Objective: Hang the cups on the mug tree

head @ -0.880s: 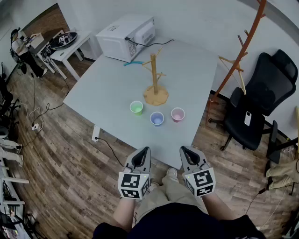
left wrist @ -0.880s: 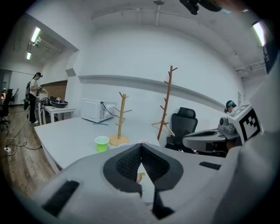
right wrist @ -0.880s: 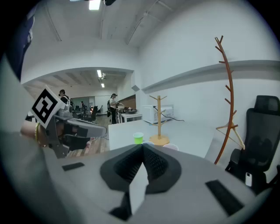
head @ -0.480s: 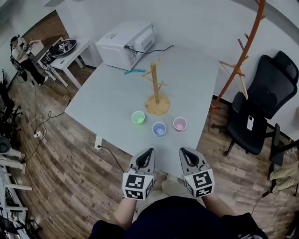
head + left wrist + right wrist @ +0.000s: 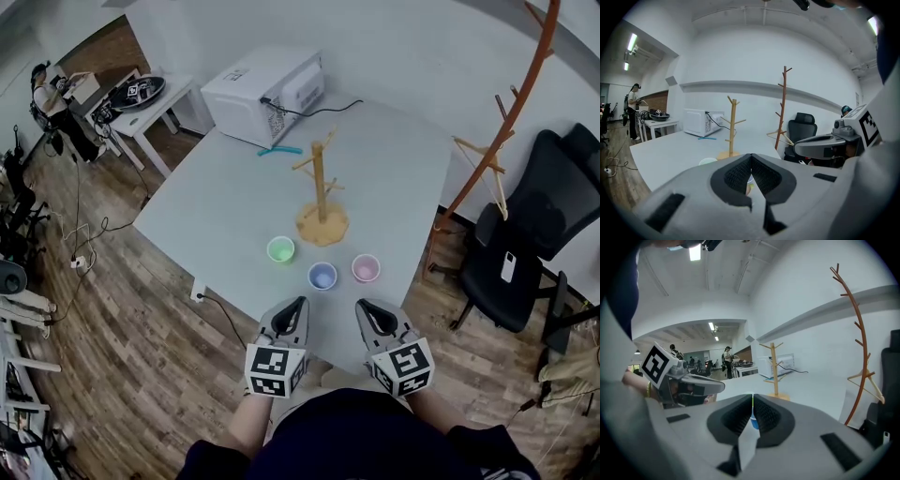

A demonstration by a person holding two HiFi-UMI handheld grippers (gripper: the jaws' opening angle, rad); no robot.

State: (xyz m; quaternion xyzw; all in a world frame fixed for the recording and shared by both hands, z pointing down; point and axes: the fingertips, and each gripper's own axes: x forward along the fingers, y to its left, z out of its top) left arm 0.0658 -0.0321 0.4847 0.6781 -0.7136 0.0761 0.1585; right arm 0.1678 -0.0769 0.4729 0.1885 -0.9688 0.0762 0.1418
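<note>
Three small plastic cups, one green [image 5: 280, 249], one blue [image 5: 322, 276] and one pink [image 5: 366, 268], stand in a row on the grey table [image 5: 216, 206], just near of the one wooden mug tree [image 5: 321, 187], whose pegs are bare. One white microwave [image 5: 262, 84] sits at the far left corner. The two grippers, left gripper [image 5: 294, 302] and right gripper [image 5: 362, 304], hover at the near edge, each with jaws pressed together on nothing.

Bare wooden mug tree [image 5: 320, 187], smooth matt table [image 5: 220, 216].

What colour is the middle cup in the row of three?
Blue. The middle cup shows best in the head view.
</note>
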